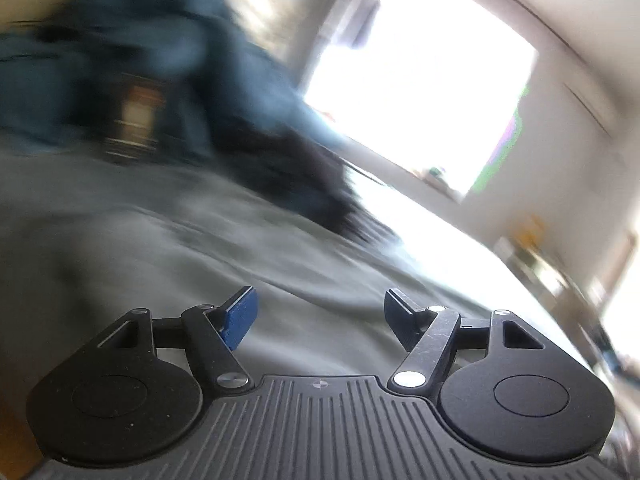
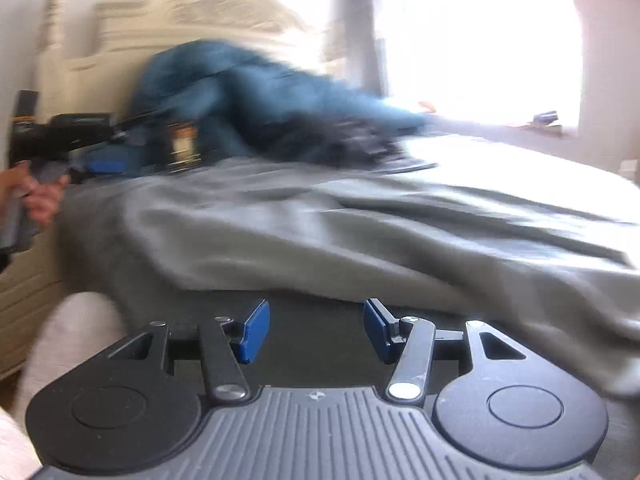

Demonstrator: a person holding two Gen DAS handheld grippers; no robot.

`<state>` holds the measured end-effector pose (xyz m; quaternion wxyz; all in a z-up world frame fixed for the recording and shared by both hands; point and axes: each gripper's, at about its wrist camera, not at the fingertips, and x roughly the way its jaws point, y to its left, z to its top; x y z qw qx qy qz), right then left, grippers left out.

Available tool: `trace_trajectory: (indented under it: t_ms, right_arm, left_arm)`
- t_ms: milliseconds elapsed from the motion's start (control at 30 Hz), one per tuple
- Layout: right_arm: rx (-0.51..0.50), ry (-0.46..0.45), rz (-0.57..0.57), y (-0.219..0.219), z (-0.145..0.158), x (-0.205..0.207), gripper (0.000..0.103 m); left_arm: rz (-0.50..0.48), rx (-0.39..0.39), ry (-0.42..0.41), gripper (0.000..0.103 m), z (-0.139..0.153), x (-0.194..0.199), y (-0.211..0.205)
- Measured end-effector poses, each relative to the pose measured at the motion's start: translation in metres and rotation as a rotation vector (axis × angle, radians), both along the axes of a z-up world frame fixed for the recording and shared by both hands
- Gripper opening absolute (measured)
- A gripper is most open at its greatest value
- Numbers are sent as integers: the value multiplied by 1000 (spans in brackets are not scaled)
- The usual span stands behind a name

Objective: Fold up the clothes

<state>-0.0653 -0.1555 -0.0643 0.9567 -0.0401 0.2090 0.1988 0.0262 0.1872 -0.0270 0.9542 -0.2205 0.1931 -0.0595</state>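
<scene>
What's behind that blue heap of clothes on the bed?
Behind the blurred blue heap of clothes stands a cream carved headboard, with a bright window to its right. The headboard's lower part is covered by the heap.

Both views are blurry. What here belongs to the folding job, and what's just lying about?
For the job:
- blue clothes heap at the head of the bed
- dark garment beside it
- left gripper, right gripper, both open and empty

Just there:
- grey bed cover
- cream headboard
- window
</scene>
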Motion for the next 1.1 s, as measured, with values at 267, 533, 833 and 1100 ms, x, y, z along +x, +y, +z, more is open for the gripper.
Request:
trace_trajectory:
  t_ms: [267,533,833,1100]
  right_arm:
    - [23,-58,-474,-120,1,-35,55]
    - [708,67,-712,-245,-35,-45,56]
    - [1141,92,-817,-309,-76,-42,57]
    - [1202,85,-818,-328,-91,-32,55]
  left_arm:
    - [-417,219,20,71,-18,21,-174]
    - [-660,669,-198,74,-36,-13,-304]
    - [-779,918,-339,77,-63,-23,-373]
    - [-856,957,-313,71,-82,-12,-398]
